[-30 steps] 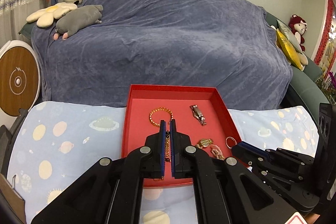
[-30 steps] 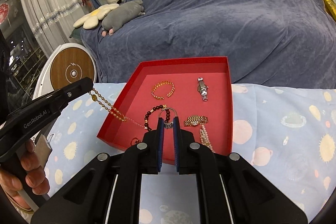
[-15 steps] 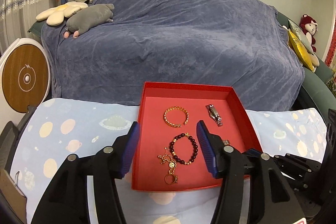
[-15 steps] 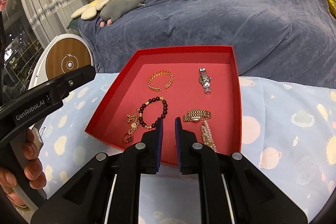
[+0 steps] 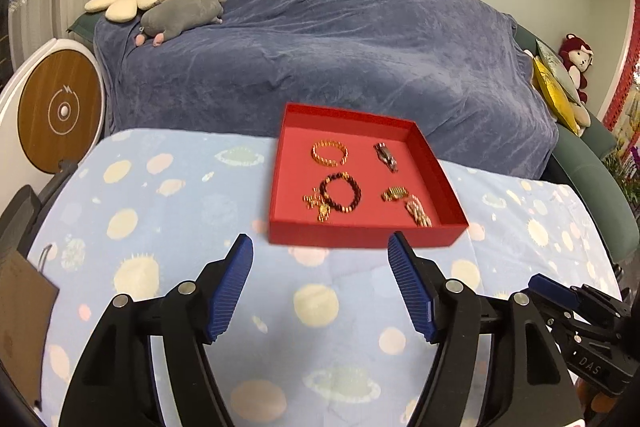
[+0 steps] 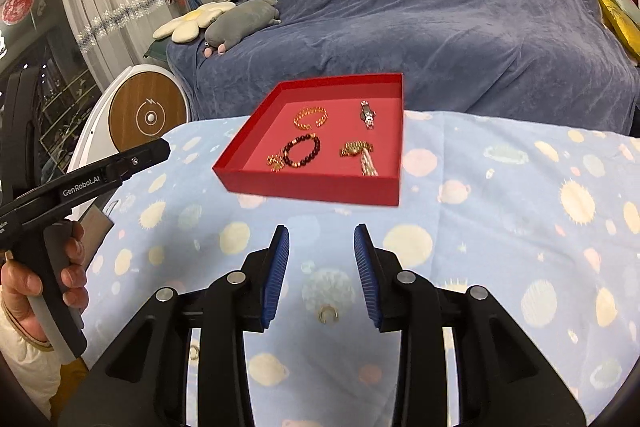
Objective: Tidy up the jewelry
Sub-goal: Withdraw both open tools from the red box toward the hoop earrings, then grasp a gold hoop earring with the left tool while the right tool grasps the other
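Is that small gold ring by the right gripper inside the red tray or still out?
Out. The gold ring lies on the patterned tablecloth between the open right gripper's fingers, short of the red tray.

The worktop (image 6: 500, 227), draped in a pale blue cloth printed with suns and planets, carried a red tray (image 6: 320, 183) well ahead of the right jaws. A small gold ring (image 6: 328, 315) lay on the cloth directly between those jaws, and another ring (image 6: 194, 352) lay left of them.
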